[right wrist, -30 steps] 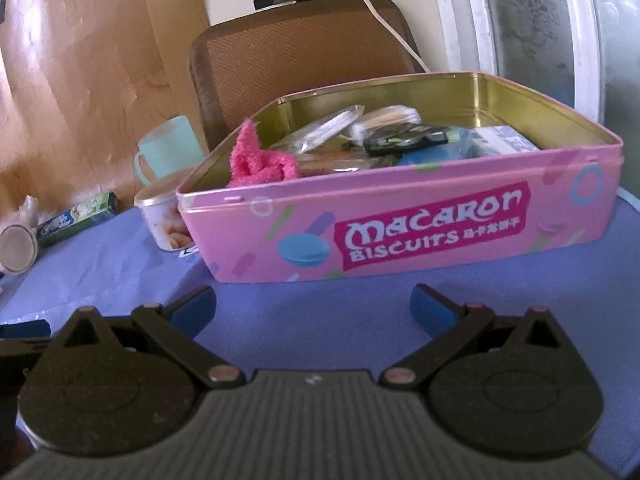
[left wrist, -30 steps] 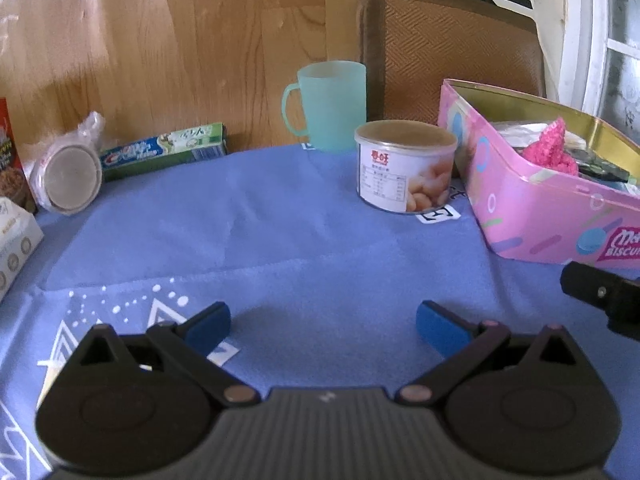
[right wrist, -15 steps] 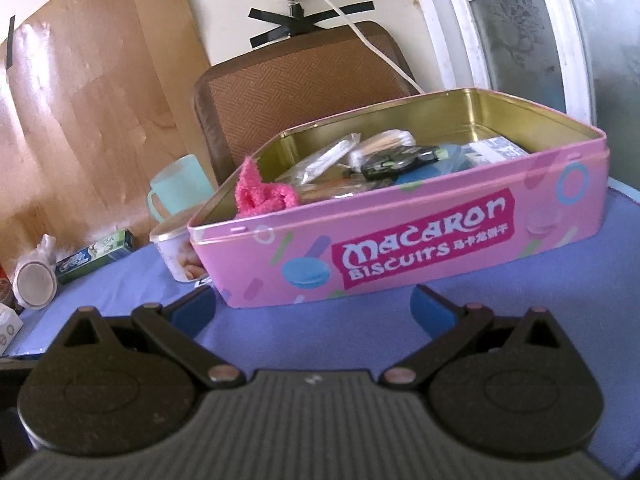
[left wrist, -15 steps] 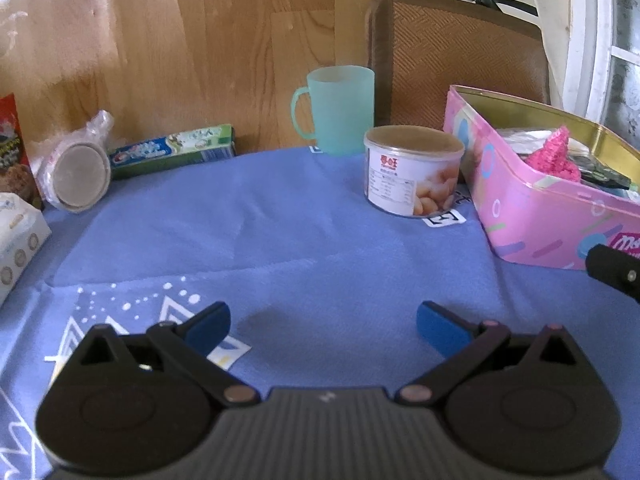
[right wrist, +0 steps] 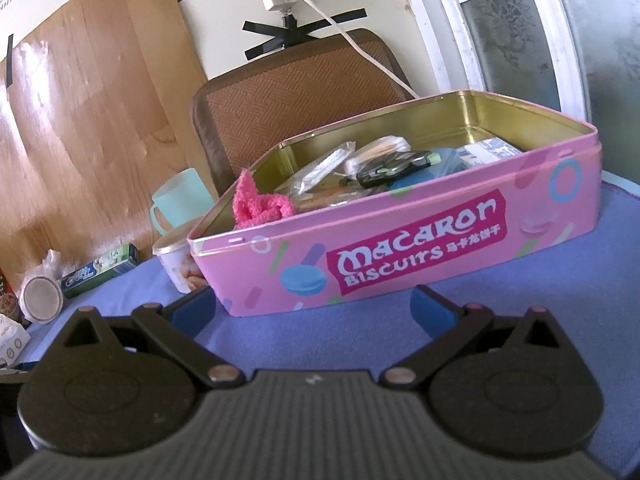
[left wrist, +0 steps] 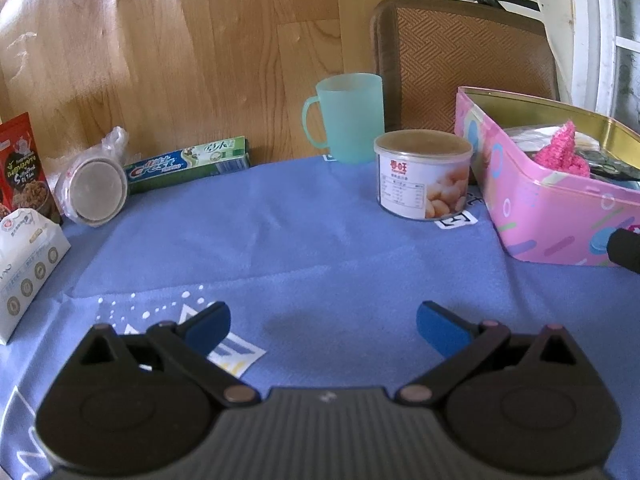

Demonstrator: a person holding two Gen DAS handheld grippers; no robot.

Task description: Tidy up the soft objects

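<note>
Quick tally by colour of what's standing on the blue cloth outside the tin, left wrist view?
Teal: 1, the mug
White: 3, the can, the bagged round lid, the carton
Green: 1, the toothpaste box
Red: 1, the snack pouch
Total: 6

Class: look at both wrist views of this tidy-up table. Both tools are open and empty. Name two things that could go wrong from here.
1. The right tool sits close to the tin wall; pushing forward could shove the tin along the cloth rather than reach inside.
2. The pink fluffy item rests at the tin's corner by the rim, among wrapped packets; a grab there might snag a packet or drag it out.
</note>
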